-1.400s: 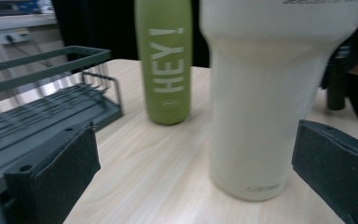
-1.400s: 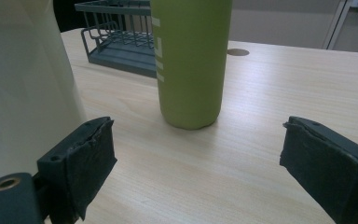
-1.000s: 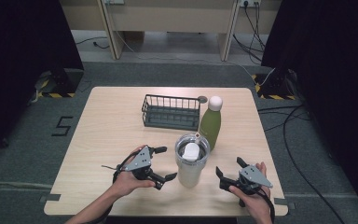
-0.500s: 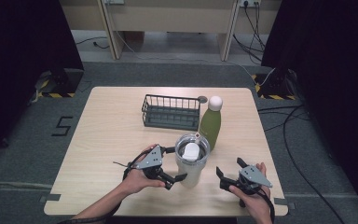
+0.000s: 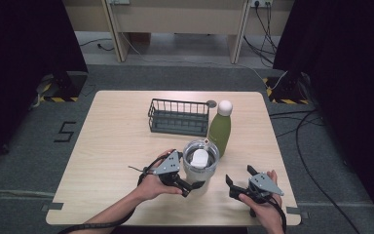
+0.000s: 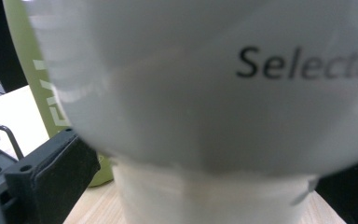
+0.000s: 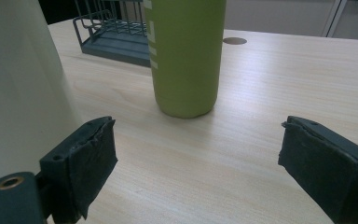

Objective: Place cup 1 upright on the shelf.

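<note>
While a person's two forearms reach in from the near edge of a pale wooden table, the left gripper sits at the near left side of a clear tumbler, its black jaws spread to either side of the cup's lower body. In the left gripper view the tumbler looms very close, with one jaw pad low at the left and the other barely visible at the far right edge; whether the pads press on the cup cannot be told from the pictures. The tumbler stands upright near the middle of the table's near half, a white object resting inside it, and grey lettering runs across its wall.

Just beyond it and slightly to the right stands a green bottle with a round white cap, close beside the tumbler. To the far left of the bottle sits a dark wire basket.

The right gripper rests low near the table's near right corner, well apart from the tumbler. Its jaws have just been closing a little but stand wide and released, with only bare tabletop between them. In the right gripper view they point toward the green bottle, the tumbler's pale wall at the left.
</note>
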Demonstrator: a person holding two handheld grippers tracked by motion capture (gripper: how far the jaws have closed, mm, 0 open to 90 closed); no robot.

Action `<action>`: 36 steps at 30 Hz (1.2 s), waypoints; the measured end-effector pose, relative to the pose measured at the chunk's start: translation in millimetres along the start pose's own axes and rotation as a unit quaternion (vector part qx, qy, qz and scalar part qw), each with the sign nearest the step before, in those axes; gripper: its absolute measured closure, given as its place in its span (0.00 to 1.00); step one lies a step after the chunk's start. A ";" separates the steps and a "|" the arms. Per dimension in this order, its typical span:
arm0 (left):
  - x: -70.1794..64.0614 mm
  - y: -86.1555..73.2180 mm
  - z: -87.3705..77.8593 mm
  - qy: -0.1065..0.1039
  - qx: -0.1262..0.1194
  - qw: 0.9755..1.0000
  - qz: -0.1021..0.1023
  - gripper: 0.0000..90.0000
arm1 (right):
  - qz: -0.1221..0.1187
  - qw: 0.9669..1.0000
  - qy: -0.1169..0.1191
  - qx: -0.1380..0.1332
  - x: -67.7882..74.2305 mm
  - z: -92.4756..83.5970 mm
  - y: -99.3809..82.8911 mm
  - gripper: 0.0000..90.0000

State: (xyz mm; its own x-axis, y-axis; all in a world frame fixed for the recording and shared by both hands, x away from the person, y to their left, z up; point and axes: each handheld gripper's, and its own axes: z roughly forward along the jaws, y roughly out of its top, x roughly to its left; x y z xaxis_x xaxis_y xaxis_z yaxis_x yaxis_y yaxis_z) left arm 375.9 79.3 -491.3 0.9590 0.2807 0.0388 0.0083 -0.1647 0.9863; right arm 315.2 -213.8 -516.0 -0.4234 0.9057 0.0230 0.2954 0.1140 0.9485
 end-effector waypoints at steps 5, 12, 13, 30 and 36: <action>-0.8 0.5 3.4 -0.008 0.000 1.000 0.007 0.05 | -0.001 1.000 0.000 0.002 -0.1 0.3 -0.4 0.12; -1.3 0.1 4.4 -0.012 -0.003 1.000 0.000 0.10 | -0.002 1.000 -0.003 0.006 -0.5 0.3 -1.9 0.12; -1.4 0.2 4.4 -0.011 -0.003 1.000 0.000 0.10 | -0.001 1.000 -0.004 0.007 -0.5 0.7 -2.2 0.12; -4.7 1.2 3.3 -0.001 -0.002 1.000 0.002 0.11 | 0.005 1.000 -0.011 0.005 -3.7 -0.4 -2.8 0.13; -6.5 2.3 2.7 -0.005 -0.004 1.000 -0.002 0.11 | 0.007 1.000 -0.011 0.006 -3.9 -0.3 -3.0 0.13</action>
State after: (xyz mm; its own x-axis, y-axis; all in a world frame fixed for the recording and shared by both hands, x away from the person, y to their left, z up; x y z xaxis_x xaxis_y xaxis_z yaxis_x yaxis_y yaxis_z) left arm 370.4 74.6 -489.7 0.9619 0.2714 0.0336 0.0094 -0.1557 0.9878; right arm 315.8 -217.9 -518.8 -0.4002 0.9160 0.0284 0.3106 0.1064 0.9446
